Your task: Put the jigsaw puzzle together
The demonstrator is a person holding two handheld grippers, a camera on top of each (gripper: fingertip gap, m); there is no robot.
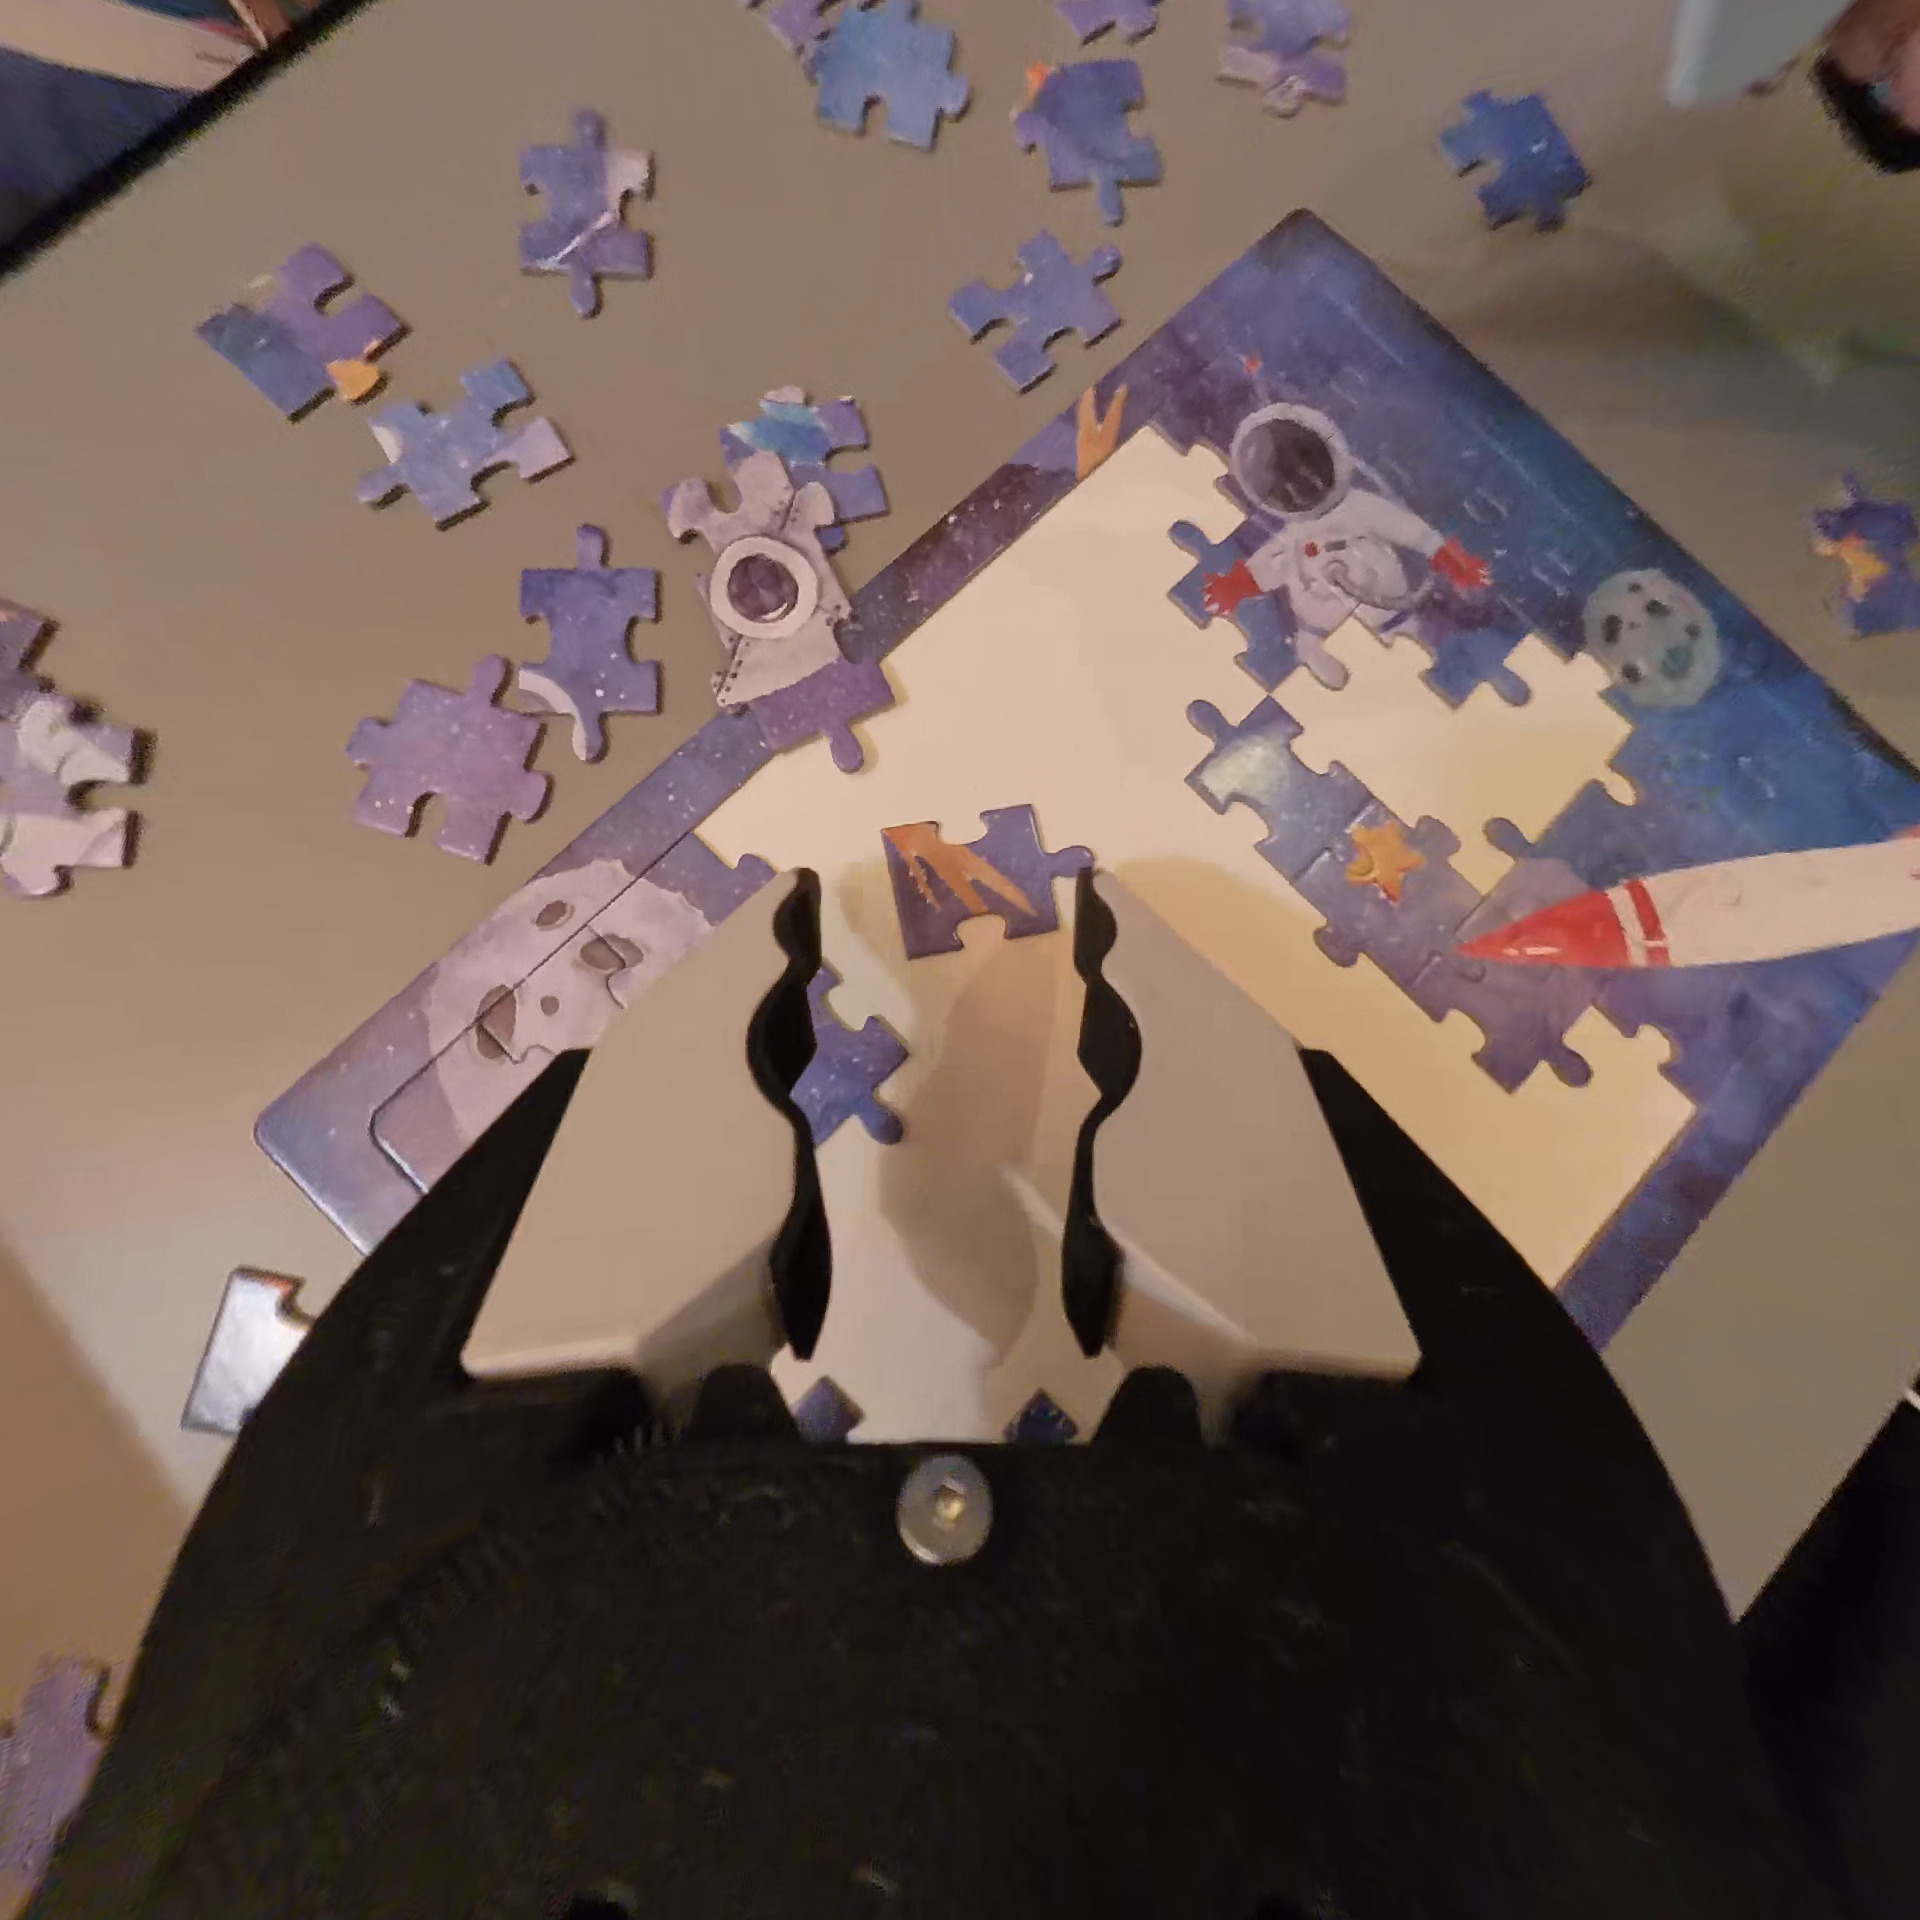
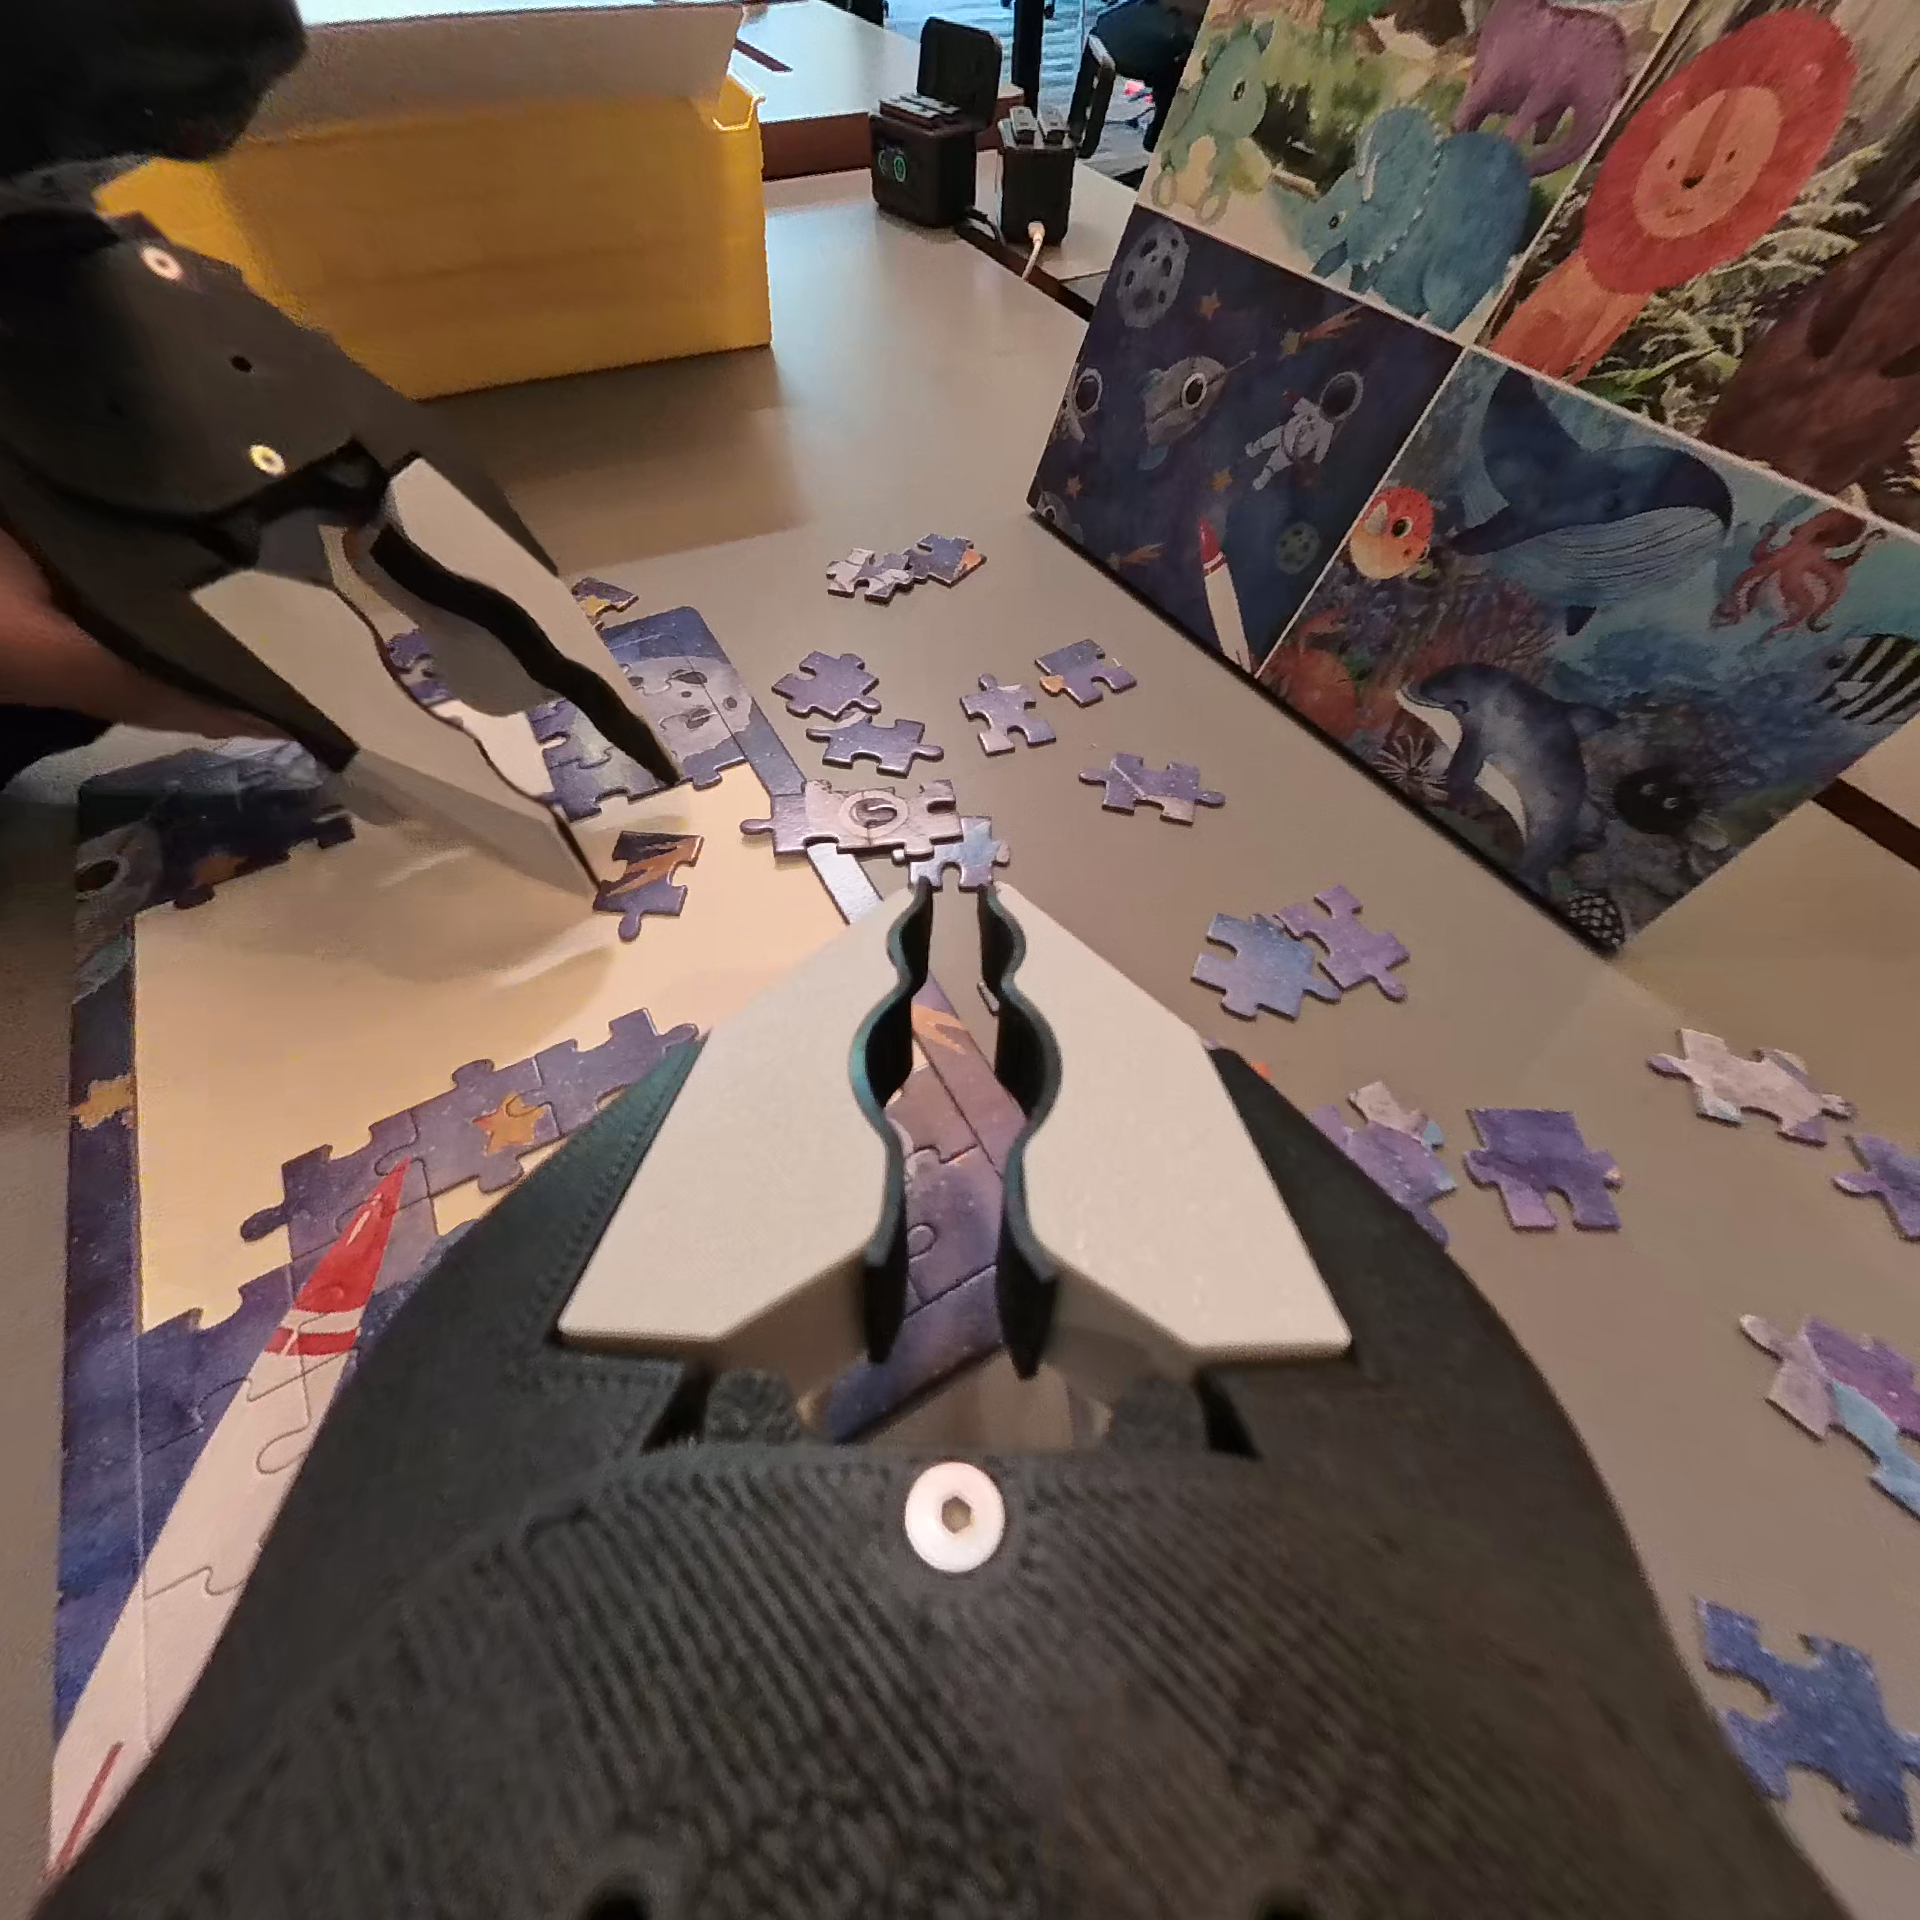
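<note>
My left gripper (image 1: 943,883) is open over the cream base of the puzzle tray (image 1: 1039,675). A purple piece with an orange comet (image 1: 971,883) lies flat on the base between its fingertips and is not gripped. In the right wrist view the left gripper (image 2: 632,831) stands tip-down, with one fingertip right beside that piece (image 2: 649,868). My right gripper (image 2: 954,891) hovers over the tray's edge, its jaws only narrowly apart with nothing between them. Just beyond its tips lie a blue piece (image 2: 966,852) and a grey piece with a round window (image 2: 873,816).
Several loose purple and blue pieces (image 2: 1299,961) are scattered on the grey table (image 2: 1039,468). A joined section with a red-tipped rocket (image 1: 1662,914) sits in the tray. A picture-covered box (image 2: 1507,468) stands at the right, a yellow box (image 2: 499,239) and black devices (image 2: 925,156) at the back. About 15 centimetres separates my left fingertips from my right.
</note>
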